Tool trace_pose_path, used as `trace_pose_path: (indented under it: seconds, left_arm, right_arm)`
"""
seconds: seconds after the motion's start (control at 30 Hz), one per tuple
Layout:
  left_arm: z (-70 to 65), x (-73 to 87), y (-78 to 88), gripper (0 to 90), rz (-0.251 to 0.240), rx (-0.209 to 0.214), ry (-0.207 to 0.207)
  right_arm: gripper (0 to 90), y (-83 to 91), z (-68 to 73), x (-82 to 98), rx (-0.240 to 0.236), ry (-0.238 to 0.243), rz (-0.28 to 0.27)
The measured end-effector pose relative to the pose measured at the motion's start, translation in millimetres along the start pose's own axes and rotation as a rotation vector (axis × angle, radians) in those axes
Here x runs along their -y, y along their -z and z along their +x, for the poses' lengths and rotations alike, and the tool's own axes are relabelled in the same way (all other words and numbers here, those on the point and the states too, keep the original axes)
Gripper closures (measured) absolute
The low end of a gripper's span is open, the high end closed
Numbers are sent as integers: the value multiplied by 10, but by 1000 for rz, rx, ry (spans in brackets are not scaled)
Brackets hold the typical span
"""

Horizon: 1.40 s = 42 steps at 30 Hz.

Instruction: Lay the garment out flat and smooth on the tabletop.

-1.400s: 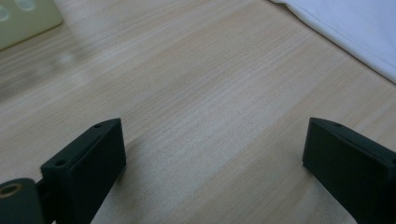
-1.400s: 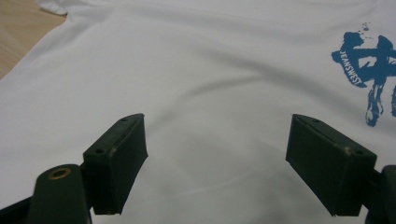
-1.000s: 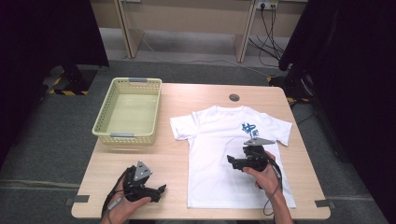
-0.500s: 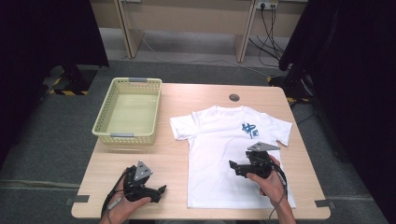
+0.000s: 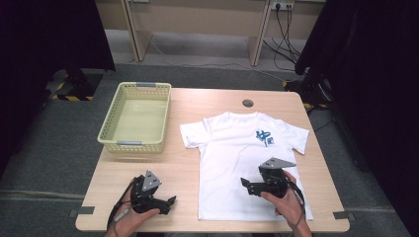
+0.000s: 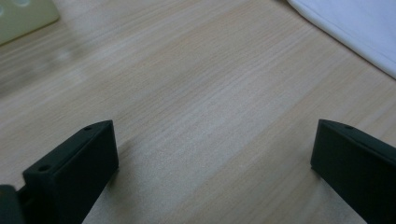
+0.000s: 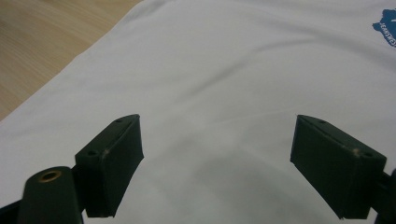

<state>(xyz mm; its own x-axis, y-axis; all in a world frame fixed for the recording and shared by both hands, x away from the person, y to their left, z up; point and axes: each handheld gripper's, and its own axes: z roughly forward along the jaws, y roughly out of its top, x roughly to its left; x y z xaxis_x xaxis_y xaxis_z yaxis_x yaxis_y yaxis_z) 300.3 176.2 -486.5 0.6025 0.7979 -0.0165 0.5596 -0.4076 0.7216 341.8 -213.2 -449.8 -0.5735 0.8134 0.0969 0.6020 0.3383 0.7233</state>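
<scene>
Since a second ago the right gripper (image 5: 249, 184) has drawn back toward the table's near edge, low over the lower half of the white T-shirt (image 5: 237, 153), its jaws spread wide and holding nothing. Left of it, the left gripper (image 5: 168, 202) has barely shifted, jaws also wide apart over bare wood just beside the shirt's hem.

Light wooden table (image 5: 188, 168) on grey carpet, dark curtains at both sides, cables along the far wall. At the table's far left sits a pale yellow plastic basket (image 5: 111, 131), nothing inside. The shirt lies flat right of it, blue print (image 5: 264, 137) on the chest.
</scene>
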Motion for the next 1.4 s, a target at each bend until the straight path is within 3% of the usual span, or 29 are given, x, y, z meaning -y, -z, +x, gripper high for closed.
trace_pose_path:
  seconds: [0.37, 1.07, 1.4]
  left_arm:
    - [0, 0, 0, 0, 0, -1, -1]
    - [0, 0, 0, 0, 0, -1, -1]
    - [0, 0, 0, 0, 0, -1, -1]
  right_arm:
    - [171, 105, -9, 129, 15, 6, 3]
    - [171, 330, -113, 422, 47, -33, -8]
    - [170, 464, -139, 580, 86, -36, -12]
